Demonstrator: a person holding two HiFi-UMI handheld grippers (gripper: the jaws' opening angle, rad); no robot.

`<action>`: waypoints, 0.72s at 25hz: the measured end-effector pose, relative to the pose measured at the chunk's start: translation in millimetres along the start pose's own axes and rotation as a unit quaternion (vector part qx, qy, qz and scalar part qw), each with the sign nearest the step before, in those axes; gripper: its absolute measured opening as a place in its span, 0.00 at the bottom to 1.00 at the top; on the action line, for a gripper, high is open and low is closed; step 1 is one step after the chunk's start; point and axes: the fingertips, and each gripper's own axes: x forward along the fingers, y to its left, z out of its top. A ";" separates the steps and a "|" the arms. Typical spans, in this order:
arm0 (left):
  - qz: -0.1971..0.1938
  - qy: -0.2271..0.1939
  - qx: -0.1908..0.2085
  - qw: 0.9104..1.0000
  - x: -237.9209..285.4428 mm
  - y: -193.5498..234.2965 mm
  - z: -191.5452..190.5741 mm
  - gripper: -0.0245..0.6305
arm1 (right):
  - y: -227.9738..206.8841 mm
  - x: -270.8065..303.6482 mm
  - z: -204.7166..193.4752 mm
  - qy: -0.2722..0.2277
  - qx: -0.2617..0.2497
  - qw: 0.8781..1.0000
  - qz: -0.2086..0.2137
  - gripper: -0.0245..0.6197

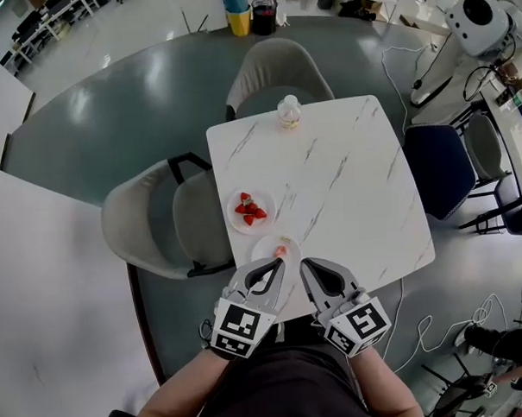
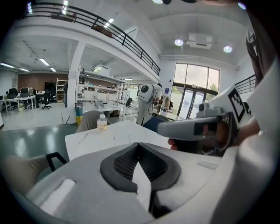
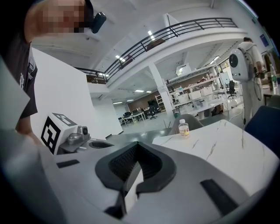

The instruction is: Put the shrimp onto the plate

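Note:
In the head view a small white plate [image 1: 239,221] near the table's left edge holds several red shrimp [image 1: 250,211]. A second white plate [image 1: 268,245] sits closer to me with one pink shrimp [image 1: 281,251] on it. My left gripper [image 1: 277,264] hovers at the near table edge, its tips just behind that plate, jaws shut and empty. My right gripper [image 1: 305,264] is beside it, also shut on nothing. The left gripper view shows shut jaws [image 2: 139,145] and the right gripper view shows shut jaws [image 3: 138,145]; neither view shows the plates.
The white marble table [image 1: 346,182] carries a small bottle [image 1: 289,112] at its far edge. Grey chairs stand at the left [image 1: 149,221] and far side [image 1: 277,73], and a dark blue chair [image 1: 441,169] at the right. Cables lie on the floor at the lower right.

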 end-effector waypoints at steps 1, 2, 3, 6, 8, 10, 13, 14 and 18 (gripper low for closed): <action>-0.001 -0.015 -0.003 1.000 -6.5 -2.2 12.7 0.05 | 2.8 -1.9 8.0 -0.004 -0.004 1.000 0.001 0.04; -0.001 -0.030 -0.006 1.000 -12.4 -3.7 24.6 0.05 | 5.3 -3.5 15.5 -0.008 -0.007 1.000 0.002 0.04; 0.000 -0.045 -0.010 0.999 -17.8 -4.6 35.2 0.05 | 7.8 -4.7 22.5 -0.013 -0.009 1.000 0.003 0.04; 0.002 -0.084 -0.017 0.996 -33.0 -7.1 60.7 0.05 | 17.9 -7.3 40.7 -0.029 -0.014 0.999 0.012 0.04; 0.003 -0.103 -0.016 0.995 -42.1 -8.9 74.8 0.05 | 25.7 -9.1 53.2 -0.038 -0.022 0.999 0.019 0.04; 0.004 -0.119 -0.012 0.993 -49.3 -10.5 86.8 0.05 | 31.7 -11.1 65.1 -0.043 -0.034 0.998 0.021 0.04; 0.003 -0.139 -0.002 0.990 -59.0 -12.5 100.5 0.05 | 38.0 -14.6 79.0 -0.053 -0.050 0.997 0.018 0.04; 0.002 -0.145 0.000 0.989 -62.3 -13.1 104.5 0.05 | 39.7 -16.0 82.6 -0.055 -0.054 0.997 0.017 0.04; 0.001 -0.168 0.005 0.986 -75.3 -15.7 119.2 0.05 | 46.5 -22.3 95.6 -0.065 -0.067 0.996 0.015 0.04</action>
